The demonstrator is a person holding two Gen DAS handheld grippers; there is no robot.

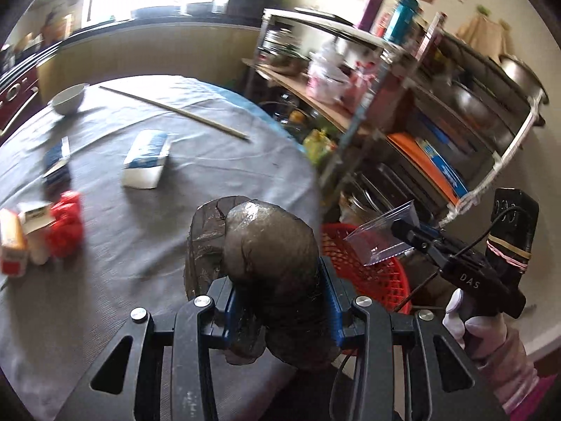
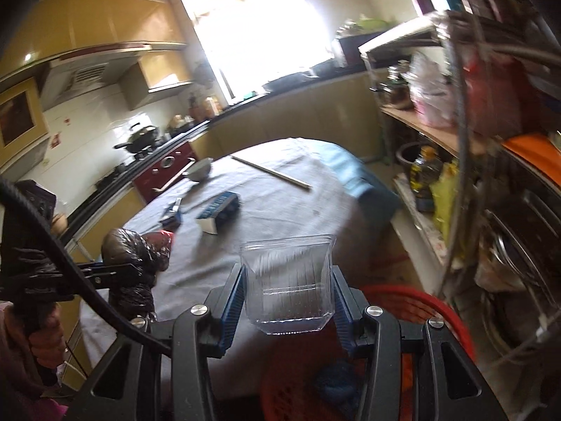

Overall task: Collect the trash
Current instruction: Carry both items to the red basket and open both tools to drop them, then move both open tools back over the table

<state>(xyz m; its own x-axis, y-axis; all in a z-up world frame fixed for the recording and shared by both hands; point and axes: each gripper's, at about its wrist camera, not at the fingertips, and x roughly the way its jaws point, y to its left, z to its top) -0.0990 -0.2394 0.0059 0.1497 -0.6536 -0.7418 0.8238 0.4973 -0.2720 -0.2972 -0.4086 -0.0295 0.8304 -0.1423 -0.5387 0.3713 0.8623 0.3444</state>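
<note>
My left gripper point(image 1: 280, 301) is shut on a crumpled black plastic bag point(image 1: 259, 245), held above the near edge of the grey-clothed round table point(image 1: 210, 161). It also shows in the right wrist view point(image 2: 133, 256). My right gripper point(image 2: 287, 301) is shut on a clear plastic cup-like container point(image 2: 287, 280), held over the red mesh basket point(image 2: 413, 301) beside the table. The container point(image 1: 382, 238) and basket point(image 1: 371, 266) also show in the left wrist view. More items lie on the table: a red crumpled wrapper point(image 1: 66, 224), small boxes point(image 1: 21, 242) and a blue-white pack point(image 1: 147, 158).
A white bowl point(image 1: 68, 98), chopsticks point(image 1: 175, 110) and a blue carton point(image 1: 56, 161) lie on the table. A cluttered metal shelf rack point(image 1: 420, 112) stands right of the table, close to the basket. Kitchen counter and stove run along the far wall.
</note>
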